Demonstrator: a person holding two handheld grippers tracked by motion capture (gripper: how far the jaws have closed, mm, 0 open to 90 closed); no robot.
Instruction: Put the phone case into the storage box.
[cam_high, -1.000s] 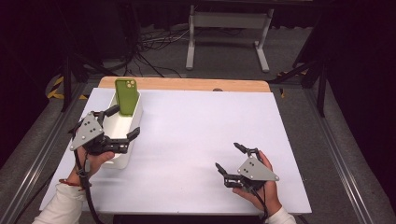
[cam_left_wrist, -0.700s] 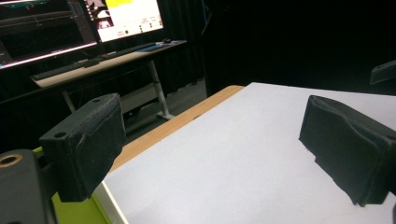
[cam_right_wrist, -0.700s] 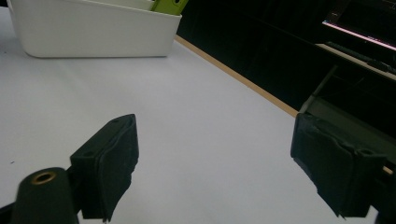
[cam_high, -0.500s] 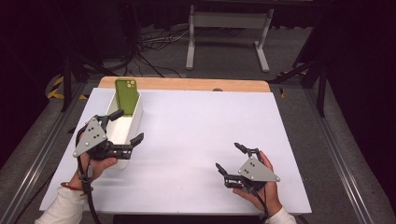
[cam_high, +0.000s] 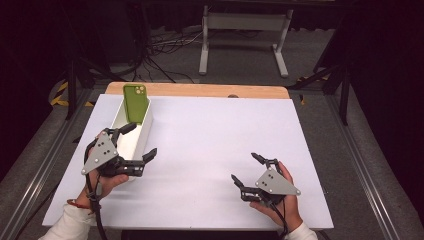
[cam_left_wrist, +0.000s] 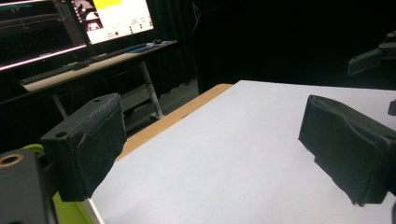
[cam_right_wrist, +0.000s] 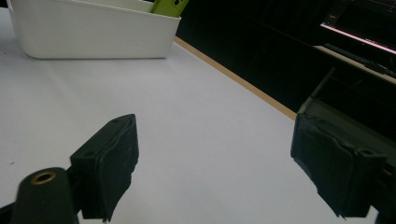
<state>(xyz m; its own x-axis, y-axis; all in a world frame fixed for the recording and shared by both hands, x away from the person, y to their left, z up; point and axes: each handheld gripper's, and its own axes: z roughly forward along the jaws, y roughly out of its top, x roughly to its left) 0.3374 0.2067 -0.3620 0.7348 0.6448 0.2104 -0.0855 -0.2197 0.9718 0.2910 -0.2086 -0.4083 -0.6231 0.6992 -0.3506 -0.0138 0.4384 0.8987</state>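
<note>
Left gripper (cam_high: 134, 144) is hovering with fingers spread wide and empty, straddling the near end of the white bin (cam_high: 142, 136); the green phone (cam_high: 136, 103) is leaning inside, beyond its fingertips. Right gripper (cam_high: 248, 169) is resting wide and empty, well apart. Risk: a finger is likely nudging the bin wall and toppling the phone.

Your worktop (cam_high: 210, 145) is a flat white sheet with a strip of pale wood showing along its far edge. On it, toward your left, stands a long white plastic tub (cam_high: 144, 131), open at the top and running away from you.
</note>
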